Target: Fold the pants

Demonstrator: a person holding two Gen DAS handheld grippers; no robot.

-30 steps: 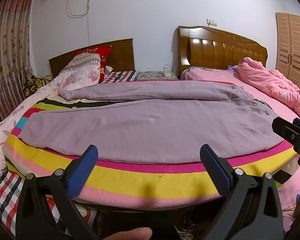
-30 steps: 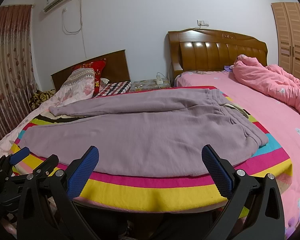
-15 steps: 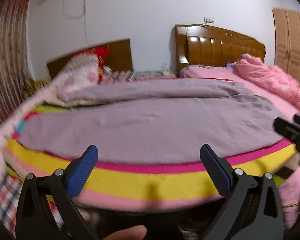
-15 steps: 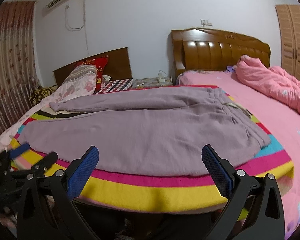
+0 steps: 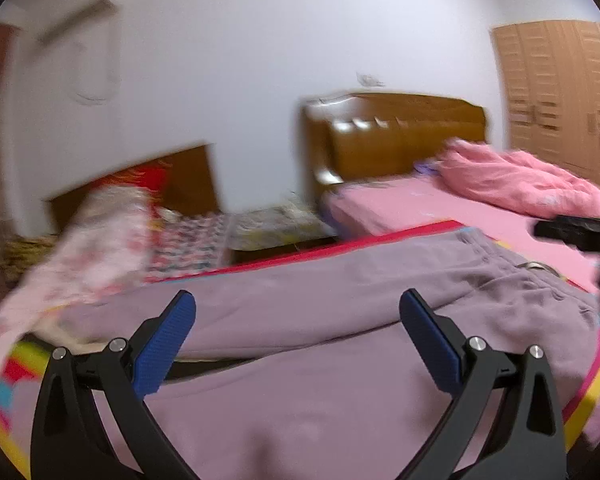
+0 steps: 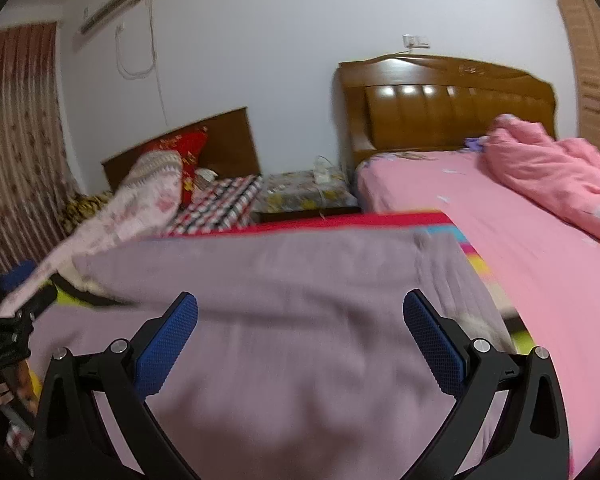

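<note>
Mauve sweatpants [image 5: 340,360] lie spread flat on a striped blanket [image 5: 592,384] on the bed, legs to the left, waistband at the right. My left gripper [image 5: 296,336] is open and empty, hovering over the near leg. My right gripper [image 6: 300,336] is open and empty above the pants [image 6: 300,320] near the waistband end. The right gripper shows at the left wrist view's right edge [image 5: 580,232]; the left gripper shows at the right wrist view's left edge [image 6: 8,332]. Both views are blurred by motion.
A pink quilt [image 6: 560,176] is heaped on the pink bed to the right. Pillows [image 6: 152,196] and a wooden headboard [image 6: 444,100] stand at the back. A bedside table [image 6: 304,196] sits between the beds. A wardrobe [image 5: 556,92] is at the far right.
Both grippers have moved forward and over the bed; the pants now fill the lower part of both views. Both stay open.
</note>
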